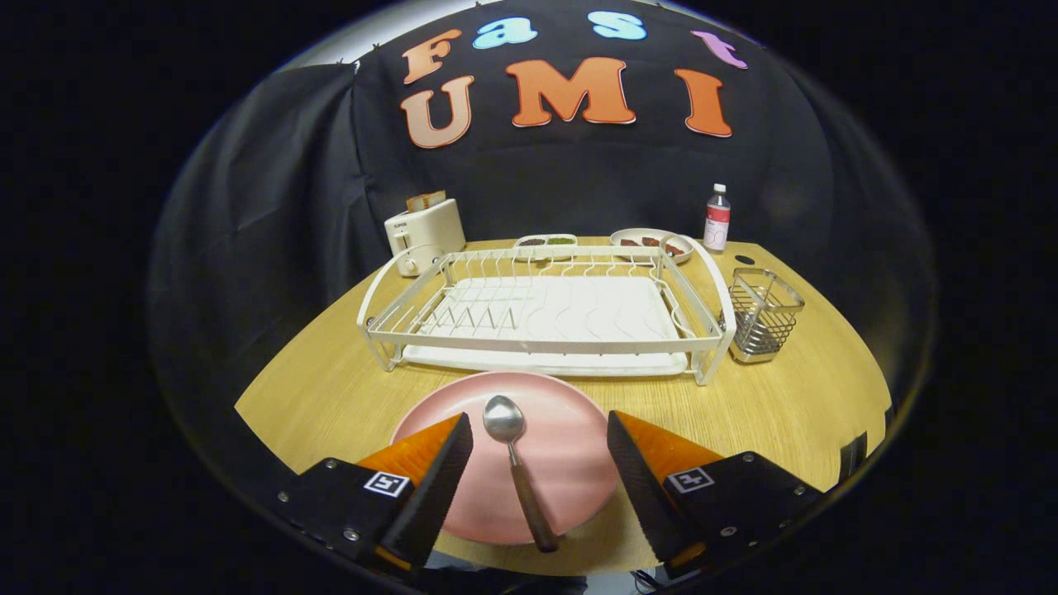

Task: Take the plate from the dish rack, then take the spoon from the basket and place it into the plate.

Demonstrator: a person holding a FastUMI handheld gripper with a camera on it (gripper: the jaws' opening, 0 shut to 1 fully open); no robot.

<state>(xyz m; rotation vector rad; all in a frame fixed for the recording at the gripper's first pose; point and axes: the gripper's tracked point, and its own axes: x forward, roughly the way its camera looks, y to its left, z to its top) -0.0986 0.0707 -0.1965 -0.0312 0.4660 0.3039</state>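
Observation:
A pink plate [562, 438] lies flat on the wooden table just in front of the white dish rack [545, 318]. A metal spoon [517, 463] rests on the plate, bowl toward the rack, its dark handle reaching past the near rim. My gripper [541, 430] hovers over the plate, open. Its orange-and-black fingers [434, 471] stand on either side of the spoon without touching it. The wire cutlery basket [762, 314] stands to the right of the rack, with nothing showing in it.
A white toaster [423, 235] sits behind the rack's left end. Two small dishes of food [545, 242] [653, 241] and a bottle [717, 218] stand along the table's back. The table's [793, 397] near corners fall away left and right of my fingers.

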